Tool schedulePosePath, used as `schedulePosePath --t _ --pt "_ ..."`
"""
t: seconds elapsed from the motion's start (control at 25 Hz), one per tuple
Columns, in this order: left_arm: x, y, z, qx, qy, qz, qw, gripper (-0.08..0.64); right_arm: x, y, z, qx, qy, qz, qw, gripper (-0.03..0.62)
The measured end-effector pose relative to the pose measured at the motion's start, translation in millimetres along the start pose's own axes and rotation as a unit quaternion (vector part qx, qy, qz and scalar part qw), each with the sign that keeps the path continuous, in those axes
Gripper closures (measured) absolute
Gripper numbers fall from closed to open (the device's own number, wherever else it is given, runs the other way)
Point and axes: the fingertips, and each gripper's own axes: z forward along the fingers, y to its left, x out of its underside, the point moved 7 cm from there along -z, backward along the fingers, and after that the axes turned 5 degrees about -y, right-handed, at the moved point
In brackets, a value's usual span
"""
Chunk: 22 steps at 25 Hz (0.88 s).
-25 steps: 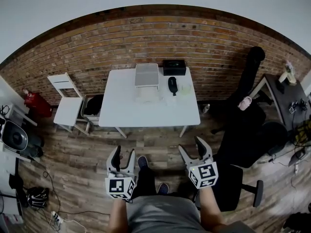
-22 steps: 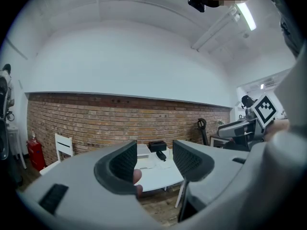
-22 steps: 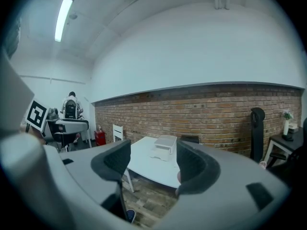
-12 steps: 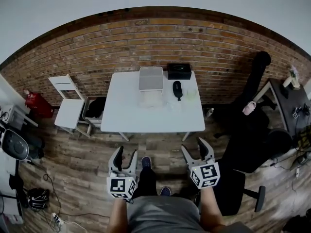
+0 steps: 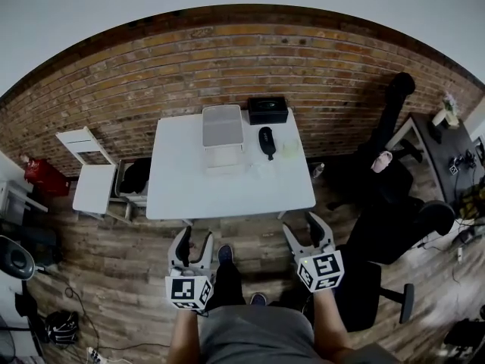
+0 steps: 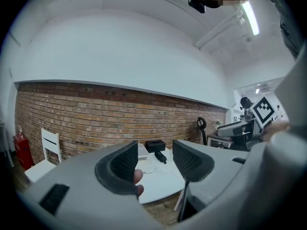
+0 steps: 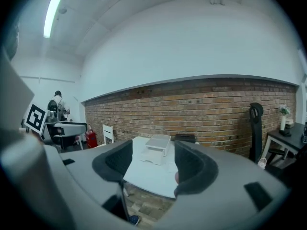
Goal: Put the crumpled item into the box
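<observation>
1. Head view: white table [image 5: 227,192] against a brick wall [image 5: 151,74]. Pale box [image 5: 223,124] at the middle of the far edge, black case [image 5: 267,110] just beside it, toward the far right corner. Faint, pale crumpled item [image 5: 291,149] near the right edge, apart from the box, with a dark oval thing [image 5: 267,142] between them. Left gripper [image 5: 194,240] and right gripper [image 5: 303,230] short of the near edge, over plank floor [image 5: 114,249], both open and empty.
2. Left gripper view: jaws wide apart, nothing between them. Table top well beyond the gap.
3. Right gripper view: jaws apart though just eased a little closer, nothing between them. Box well beyond, at the far edge.
</observation>
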Motion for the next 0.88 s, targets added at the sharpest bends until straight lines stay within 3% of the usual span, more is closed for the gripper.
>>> schedulePosePath --t 0.88 --pt "20.3 66.5 113.8 0.036 0.034 -0.027 0.9984 0.339 -1.2 -21.9 112.1 0.035 0.046 0.015 0.998 0.336"
